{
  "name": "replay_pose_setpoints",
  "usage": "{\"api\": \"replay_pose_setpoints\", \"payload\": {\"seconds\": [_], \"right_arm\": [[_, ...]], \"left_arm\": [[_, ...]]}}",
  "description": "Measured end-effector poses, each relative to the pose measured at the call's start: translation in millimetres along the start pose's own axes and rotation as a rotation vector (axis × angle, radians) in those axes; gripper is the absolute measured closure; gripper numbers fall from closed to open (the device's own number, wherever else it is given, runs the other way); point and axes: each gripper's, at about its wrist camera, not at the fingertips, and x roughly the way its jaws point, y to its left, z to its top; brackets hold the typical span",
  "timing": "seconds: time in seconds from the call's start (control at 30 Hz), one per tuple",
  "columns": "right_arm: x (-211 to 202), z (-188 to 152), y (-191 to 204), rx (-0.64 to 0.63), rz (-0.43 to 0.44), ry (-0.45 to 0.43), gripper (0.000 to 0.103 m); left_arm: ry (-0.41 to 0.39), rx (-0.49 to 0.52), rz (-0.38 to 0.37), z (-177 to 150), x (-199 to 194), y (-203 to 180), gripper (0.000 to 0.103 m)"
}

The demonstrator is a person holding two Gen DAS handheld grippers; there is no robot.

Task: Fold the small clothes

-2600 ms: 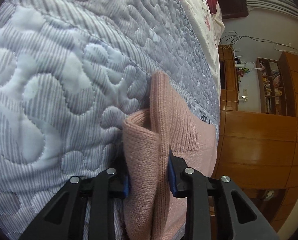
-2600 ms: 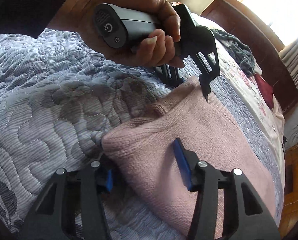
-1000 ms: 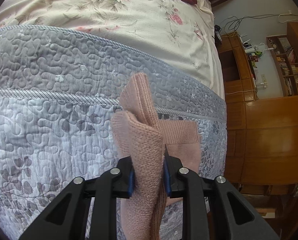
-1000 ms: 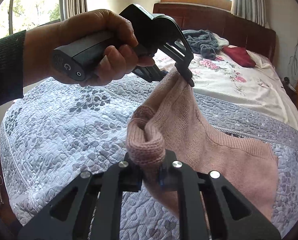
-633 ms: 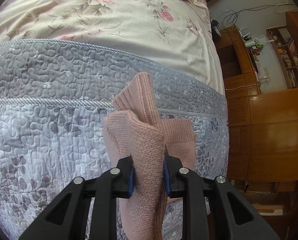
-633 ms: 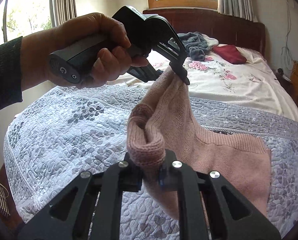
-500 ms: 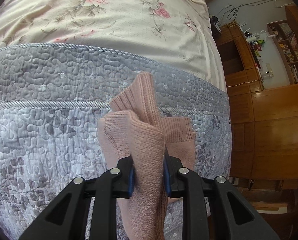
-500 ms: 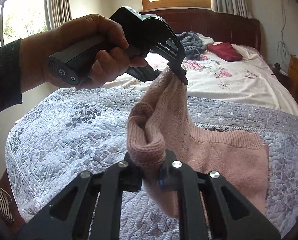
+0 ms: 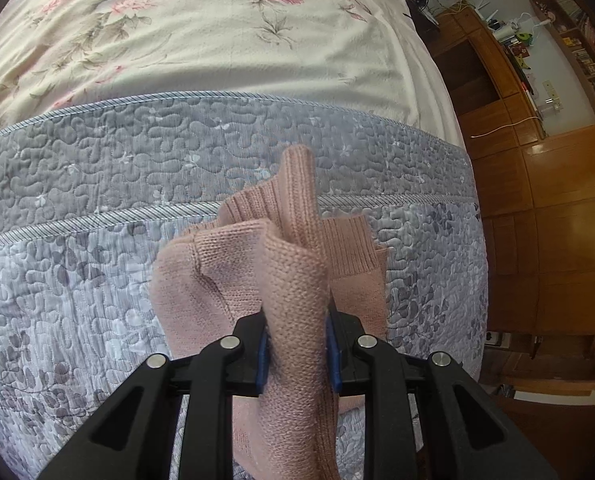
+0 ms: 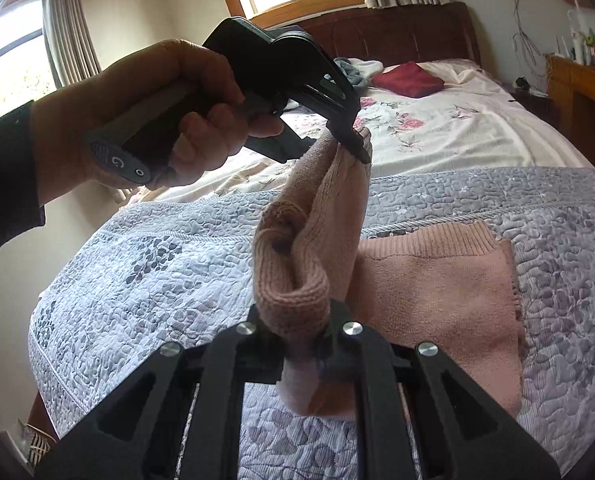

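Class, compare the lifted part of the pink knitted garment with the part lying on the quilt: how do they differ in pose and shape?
The lifted part is bunched and rolled, pinched by the left gripper and right gripper; the part on the quilt lies flat and spread. The lifted part hangs clear of the quilt; the flat part rests on it, ribbed hem showing. Both are one pink knit.

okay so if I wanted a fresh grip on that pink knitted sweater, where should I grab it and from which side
Probably the ribbed hem of the pink sweater, coming from the headboard side: that edge lies flat and exposed on the grey quilt, while the left gripper and right gripper already pinch the raised end.
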Motion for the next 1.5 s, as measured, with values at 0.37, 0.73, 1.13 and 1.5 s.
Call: {"api": "replay_pose_setpoints", "payload": {"seconds": [0.37,0.73,1.13,1.5], "right_arm": [[-18,-26,-56,0.154,0.020,-0.061,0.093],[-25,-59,-108,0.304,0.041,-0.072,0.093],[-34,-86,-144,0.428,0.056,-0.024,0.093],[-25,-120,-203,0.702,0.211,0.078,0.040]], "left_arm": [[0.050,0.084,0.083,-3,52,-60,0.081],[0.066,0.150,0.233,-13,114,-104,0.081],[-0.033,0.189,0.376,-38,141,-147,0.081],[-0.159,0.128,0.084,-50,162,-129,0.038]]}}
